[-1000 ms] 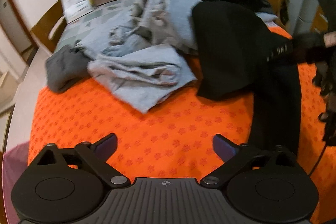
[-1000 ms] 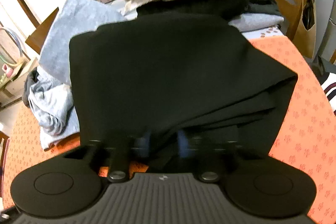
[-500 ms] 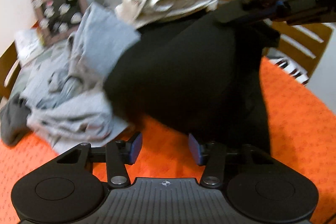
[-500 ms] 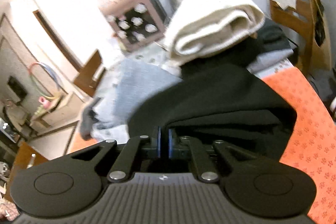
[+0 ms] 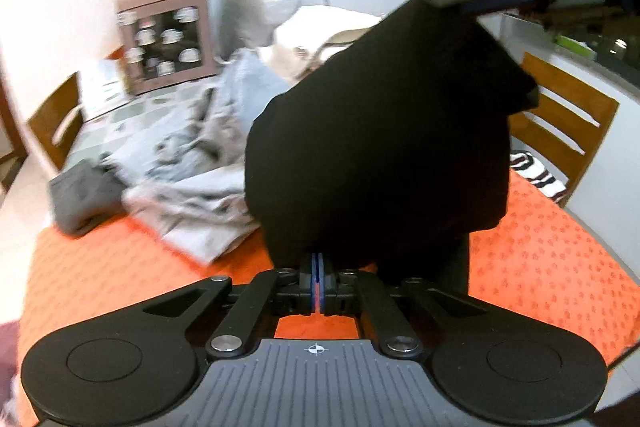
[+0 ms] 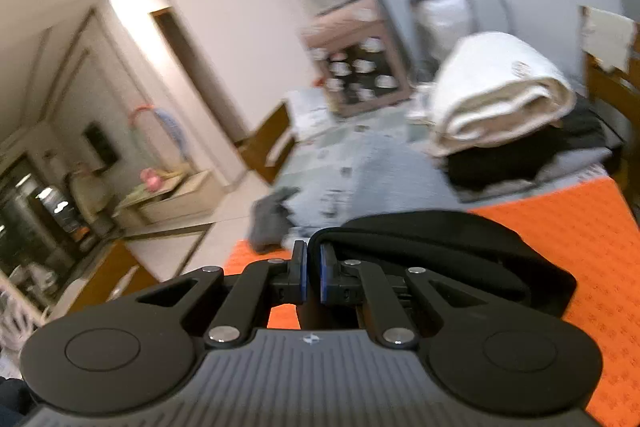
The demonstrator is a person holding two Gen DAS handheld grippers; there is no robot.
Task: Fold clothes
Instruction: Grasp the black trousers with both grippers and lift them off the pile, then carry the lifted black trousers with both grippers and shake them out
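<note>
I have raised the black garment (image 5: 380, 131) off the orange tablecloth (image 5: 552, 247); my right gripper (image 6: 313, 277) clamps its top edge, my left gripper (image 5: 317, 281) its bottom hem.

- The right tongs (image 6: 313, 269) pinch a fold of the black fabric garment (image 6: 448, 247) between blue pads.
- The garment hangs above the orange patterned tabletop (image 6: 600, 227).
- Beyond it, a rolled cream-white blanket (image 6: 500, 91) sits on a dark folded clothes pile (image 6: 520, 159).
- Crumpled grey clothes (image 6: 376, 179) lie left of that pile.
</note>
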